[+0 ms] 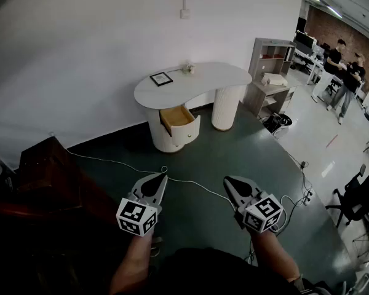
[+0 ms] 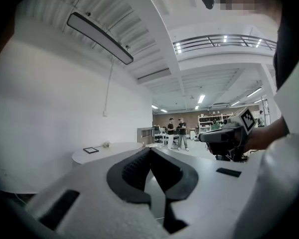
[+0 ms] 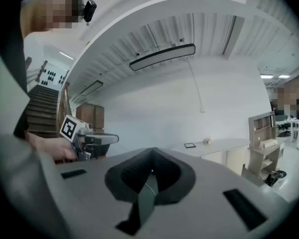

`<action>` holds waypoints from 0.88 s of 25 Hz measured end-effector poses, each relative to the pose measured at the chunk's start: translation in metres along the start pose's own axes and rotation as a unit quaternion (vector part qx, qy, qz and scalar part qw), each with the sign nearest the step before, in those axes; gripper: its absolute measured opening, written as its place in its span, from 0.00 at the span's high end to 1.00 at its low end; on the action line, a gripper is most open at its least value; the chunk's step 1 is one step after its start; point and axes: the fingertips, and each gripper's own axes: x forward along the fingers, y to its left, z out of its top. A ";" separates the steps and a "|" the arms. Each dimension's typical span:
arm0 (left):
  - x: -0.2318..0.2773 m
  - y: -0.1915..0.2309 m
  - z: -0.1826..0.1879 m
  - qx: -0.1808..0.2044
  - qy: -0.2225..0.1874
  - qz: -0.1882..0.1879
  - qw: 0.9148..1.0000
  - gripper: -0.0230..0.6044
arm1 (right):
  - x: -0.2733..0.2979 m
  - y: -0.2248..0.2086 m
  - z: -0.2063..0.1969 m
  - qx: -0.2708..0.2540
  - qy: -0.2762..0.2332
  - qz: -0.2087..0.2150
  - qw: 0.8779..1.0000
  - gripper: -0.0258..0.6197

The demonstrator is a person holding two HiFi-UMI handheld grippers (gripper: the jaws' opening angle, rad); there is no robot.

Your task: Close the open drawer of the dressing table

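The white dressing table stands against the far wall, several steps away from me. Its drawer, in the left pedestal, is pulled out and shows a wooden inside. A small dark picture frame and a little ornament rest on the top. My left gripper and right gripper are held low in front of me over the green floor, far short of the table. Both are shut on nothing, jaw tips touching. In the left gripper view the table shows beyond the shut gripper; the right gripper view shows the table too.
A dark wooden stair fills the left. A white cable runs across the floor toward a power strip. A shelf unit stands right of the table. Two people stand far back right; an office chair sits at right.
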 end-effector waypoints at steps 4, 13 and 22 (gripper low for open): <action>0.012 -0.013 0.001 -0.002 0.005 -0.006 1.000 0.96 | -0.008 -0.010 0.002 0.006 -0.008 0.009 1.000 0.96; 0.027 -0.048 -0.032 -0.040 0.029 -0.002 0.999 0.96 | -0.023 -0.032 -0.044 0.024 0.044 0.019 0.999 0.96; 0.048 -0.085 -0.053 -0.067 0.042 0.018 0.997 0.96 | -0.055 -0.074 -0.068 0.060 0.068 0.033 0.995 0.95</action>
